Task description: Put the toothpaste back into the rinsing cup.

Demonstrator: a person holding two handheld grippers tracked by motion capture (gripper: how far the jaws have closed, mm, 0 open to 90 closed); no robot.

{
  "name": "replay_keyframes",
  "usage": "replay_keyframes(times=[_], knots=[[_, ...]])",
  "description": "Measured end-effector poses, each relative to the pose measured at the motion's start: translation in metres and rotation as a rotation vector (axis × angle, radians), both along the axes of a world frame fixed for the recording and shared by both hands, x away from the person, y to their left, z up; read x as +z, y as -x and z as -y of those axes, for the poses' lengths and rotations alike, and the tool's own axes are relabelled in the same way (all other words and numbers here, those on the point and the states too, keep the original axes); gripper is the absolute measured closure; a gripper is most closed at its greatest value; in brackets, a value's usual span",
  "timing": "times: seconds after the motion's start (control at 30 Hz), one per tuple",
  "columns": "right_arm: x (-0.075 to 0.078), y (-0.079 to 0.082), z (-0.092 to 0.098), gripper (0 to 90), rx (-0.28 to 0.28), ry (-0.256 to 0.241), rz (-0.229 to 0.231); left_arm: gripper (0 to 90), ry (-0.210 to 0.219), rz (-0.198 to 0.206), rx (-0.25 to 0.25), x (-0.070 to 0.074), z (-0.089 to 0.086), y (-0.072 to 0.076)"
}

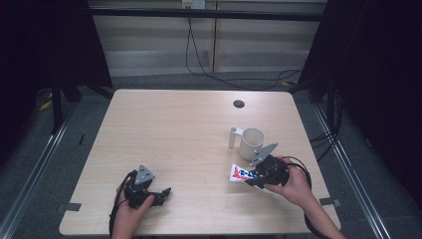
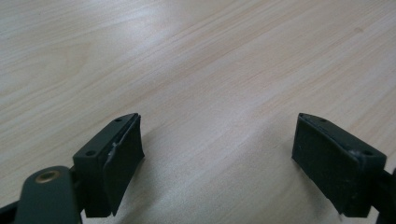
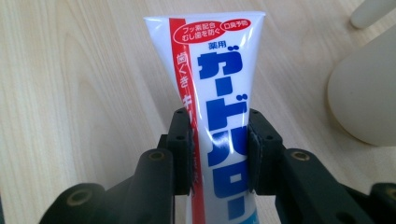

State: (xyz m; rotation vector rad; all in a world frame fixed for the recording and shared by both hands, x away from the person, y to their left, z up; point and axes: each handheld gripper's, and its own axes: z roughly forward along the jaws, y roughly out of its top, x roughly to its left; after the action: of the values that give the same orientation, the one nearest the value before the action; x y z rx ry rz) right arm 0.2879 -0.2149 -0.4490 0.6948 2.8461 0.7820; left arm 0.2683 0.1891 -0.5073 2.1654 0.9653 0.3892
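Note:
A white toothpaste tube point(image 3: 215, 79) with blue and red print sticks out from between the jaws of my right gripper point(image 3: 219, 154), which is shut on its middle. In the high view the tube point(image 1: 240, 174) lies low over the table at the right, flat end pointing left, with the right gripper point(image 1: 259, 175) held by a hand. A cream mug point(image 1: 251, 143) stands just behind it, and the mug's side point(image 3: 364, 93) looms at the right of the right gripper view. My left gripper point(image 1: 161, 193) rests near the front left, open, its jaws point(image 2: 217, 158) wide apart over bare wood.
The light wooden table point(image 1: 174, 129) has a dark round hole point(image 1: 239, 103) near its far edge. A small white upright piece point(image 1: 233, 137) stands by the mug's left side. Cables run across the floor behind the table. Dark curtains flank both sides.

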Motion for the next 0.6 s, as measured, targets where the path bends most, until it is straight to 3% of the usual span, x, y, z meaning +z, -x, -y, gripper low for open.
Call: replay_keyframes(times=[0.6], knots=[[0.021,-0.001,0.014,66.2,-0.084,-0.189,0.049,16.0,-0.002,0.003,0.003,0.0,0.0,0.0]])
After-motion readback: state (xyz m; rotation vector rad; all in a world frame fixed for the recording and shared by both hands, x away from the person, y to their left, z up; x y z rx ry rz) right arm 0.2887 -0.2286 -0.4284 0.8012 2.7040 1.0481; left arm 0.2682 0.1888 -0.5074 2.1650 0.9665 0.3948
